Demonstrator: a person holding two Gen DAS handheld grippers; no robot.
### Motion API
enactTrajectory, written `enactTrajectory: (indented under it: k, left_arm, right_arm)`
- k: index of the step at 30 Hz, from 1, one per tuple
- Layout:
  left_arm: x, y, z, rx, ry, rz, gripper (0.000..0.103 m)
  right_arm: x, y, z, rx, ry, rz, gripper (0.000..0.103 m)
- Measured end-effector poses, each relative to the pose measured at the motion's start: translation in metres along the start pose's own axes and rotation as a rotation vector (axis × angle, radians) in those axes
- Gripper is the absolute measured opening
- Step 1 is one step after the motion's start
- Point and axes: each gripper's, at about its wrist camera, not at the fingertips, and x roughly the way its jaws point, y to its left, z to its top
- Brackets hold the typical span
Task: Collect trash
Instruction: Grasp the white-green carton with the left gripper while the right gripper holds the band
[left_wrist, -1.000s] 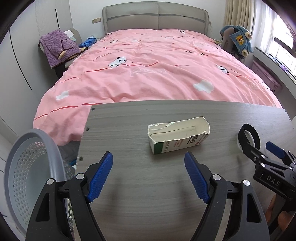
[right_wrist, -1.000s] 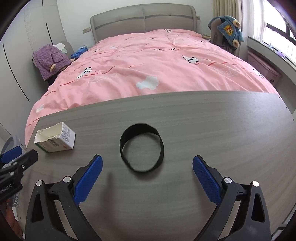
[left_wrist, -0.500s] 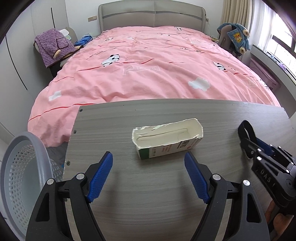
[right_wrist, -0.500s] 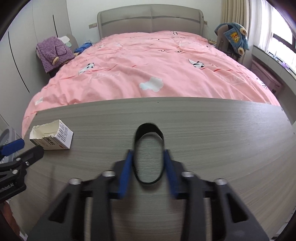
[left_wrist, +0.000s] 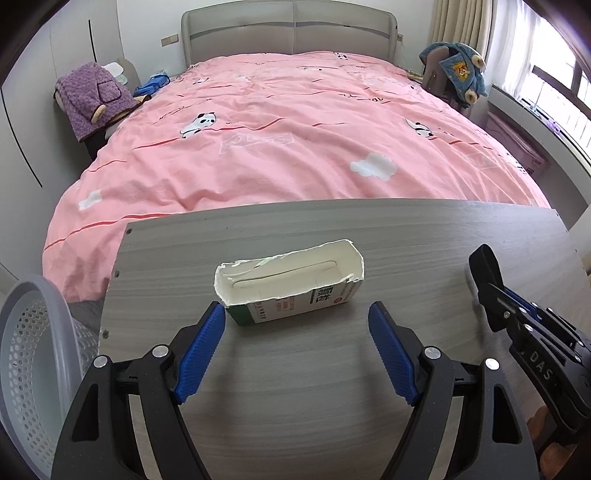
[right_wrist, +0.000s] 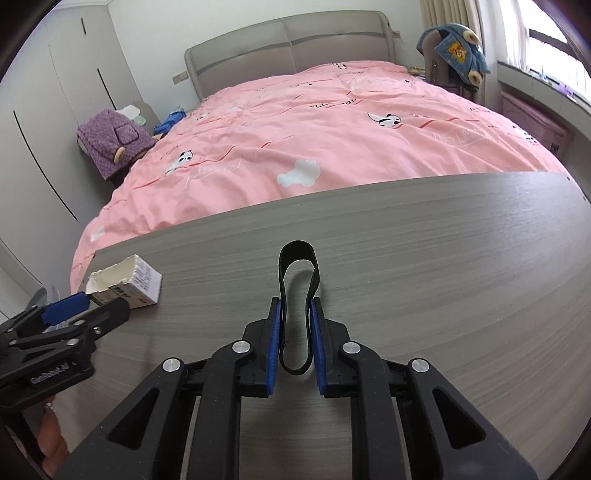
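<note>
From the left wrist view, the counter (left_wrist: 332, 424) carries two pieces of trash: one torn carton (left_wrist: 291, 282) lying on its side with its open face up, near the middle, and one black band (left_wrist: 484, 264) at the right. The left gripper (left_wrist: 297, 350) hangs wide open just short of the carton, with one finger's tip close to the carton's left corner and nothing between the pads. One grey perforated basket (left_wrist: 33, 354) stands off the counter's left edge. The right gripper (left_wrist: 495, 295) enters from the right, closed on the band. Beyond the counter lies one bed (left_wrist: 295, 140) under a pink cover, with a purple garment (left_wrist: 92, 98) at its left and a blue one (left_wrist: 458, 68) at its right. From the right wrist view, the right gripper (right_wrist: 295, 314) pinches the band (right_wrist: 297, 258) flat between its two blue pads, the loop's far end sticking out over the counter (right_wrist: 443, 295). The carton (right_wrist: 127, 282) sits at the left, well apart, with the left gripper (right_wrist: 85, 310) just in front of it, partly covering its near corner.
</note>
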Motion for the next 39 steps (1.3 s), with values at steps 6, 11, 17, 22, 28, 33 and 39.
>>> enactTrajectory:
  k: [6, 11, 17, 22, 28, 33, 39]
  left_arm:
    - [0.009, -0.007, 0.004, 0.021, 0.007, 0.043, 0.076]
    - [0.011, -0.007, 0.009, 0.015, -0.004, 0.052, 0.076]
    - [0.019, -0.015, 0.012, 0.018, 0.003, 0.059, 0.076]
    - [0.020, -0.015, 0.010, 0.011, 0.005, 0.063, 0.076]
    - [0.013, -0.007, 0.008, -0.001, -0.005, 0.043, 0.076]
    - [0.002, 0.002, 0.003, -0.004, -0.011, 0.031, 0.076]
    - [-0.012, 0.012, 0.011, -0.023, -0.036, 0.024, 0.076]
  right_arm:
    - [-0.002, -0.003, -0.002, 0.012, -0.004, 0.019, 0.016]
    - [-0.002, -0.004, -0.002, 0.012, -0.006, 0.027, 0.018]
    - [-0.001, -0.005, -0.002, 0.013, -0.003, 0.030, 0.018]
    - [-0.001, -0.005, -0.002, 0.013, -0.004, 0.029, 0.018]
    - [-0.001, -0.006, -0.002, 0.014, -0.005, 0.029, 0.018]
    - [-0.001, -0.004, -0.002, 0.018, -0.007, 0.032, 0.018]
    - [-0.002, -0.005, -0.003, 0.020, -0.011, 0.034, 0.018]
